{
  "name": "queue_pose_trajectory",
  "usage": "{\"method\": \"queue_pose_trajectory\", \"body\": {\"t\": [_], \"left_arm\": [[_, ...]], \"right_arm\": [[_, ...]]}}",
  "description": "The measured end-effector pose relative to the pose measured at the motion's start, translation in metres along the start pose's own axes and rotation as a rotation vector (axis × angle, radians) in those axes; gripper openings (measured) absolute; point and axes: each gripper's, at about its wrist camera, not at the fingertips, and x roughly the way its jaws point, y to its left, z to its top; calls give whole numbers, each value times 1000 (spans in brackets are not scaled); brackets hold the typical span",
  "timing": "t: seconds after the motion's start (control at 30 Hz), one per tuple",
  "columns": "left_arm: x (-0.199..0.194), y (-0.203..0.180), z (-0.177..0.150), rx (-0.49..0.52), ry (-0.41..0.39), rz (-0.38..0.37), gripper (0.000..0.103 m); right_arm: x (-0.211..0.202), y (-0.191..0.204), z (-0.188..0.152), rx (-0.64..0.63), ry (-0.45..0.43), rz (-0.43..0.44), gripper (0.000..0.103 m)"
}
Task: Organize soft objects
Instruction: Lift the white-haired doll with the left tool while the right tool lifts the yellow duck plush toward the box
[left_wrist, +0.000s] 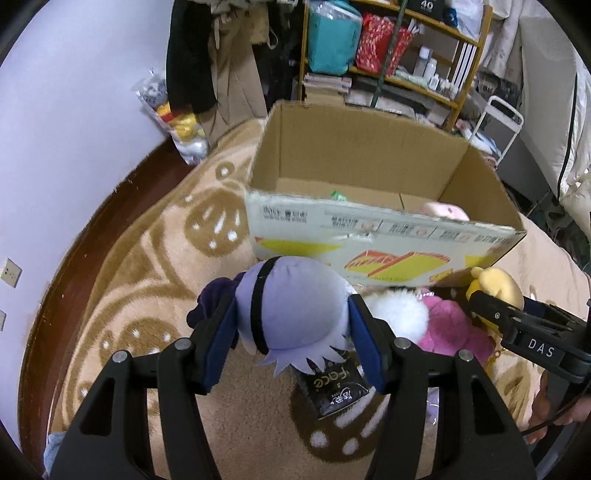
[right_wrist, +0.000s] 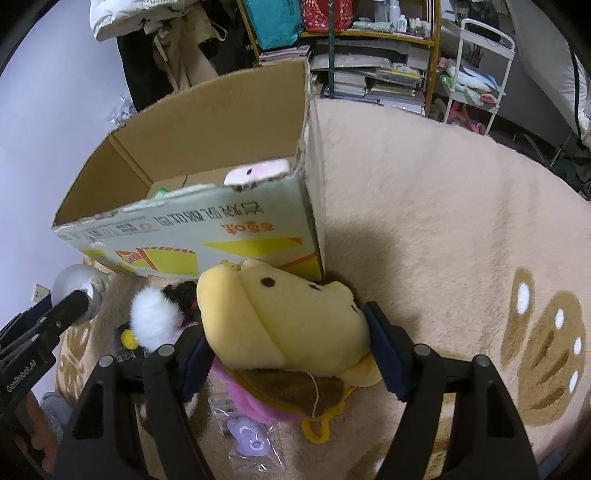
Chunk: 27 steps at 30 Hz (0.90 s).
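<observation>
My left gripper (left_wrist: 291, 325) is shut on a lilac plush doll head (left_wrist: 291, 306) with a black band, held above the blanket just in front of the open cardboard box (left_wrist: 369, 236). My right gripper (right_wrist: 286, 345) is shut on a yellow plush bear (right_wrist: 284, 317), near the box's front right corner (right_wrist: 310, 221). The bear (left_wrist: 496, 284) and the right gripper (left_wrist: 491, 306) also show at the right of the left wrist view. A pink plush (left_wrist: 445, 211) and something green (left_wrist: 338, 194) lie inside the box. A white fluffy toy (left_wrist: 399, 314) and a pink plush (left_wrist: 454, 328) lie between the grippers.
A beige patterned blanket (right_wrist: 443, 221) covers the surface. A black packet (left_wrist: 334, 391) lies under the lilac doll. A clear bag with a purple item (right_wrist: 247, 435) lies under the bear. Shelves with books and bags (left_wrist: 388, 55) stand behind the box. A bag of plush (left_wrist: 181, 122) leans by the wall.
</observation>
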Motion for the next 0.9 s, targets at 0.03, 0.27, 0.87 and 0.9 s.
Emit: {"method": "queue_pose_trajectory", "body": {"t": [0.03, 0.27, 0.87, 0.9], "left_arm": [[-2, 0, 0, 1, -9, 1, 59], [-34, -5, 2, 29, -129, 12, 59], [-111, -13, 4, 99, -524, 12, 59], [-112, -15, 5, 109, -535, 17, 59]], "right_arm": [[-3, 1, 0, 0, -7, 1, 79], [-23, 1, 1, 7, -72, 12, 78], [-102, 19, -2, -37, -469, 22, 77], [-106, 21, -1, -47, -492, 25, 77]]}}
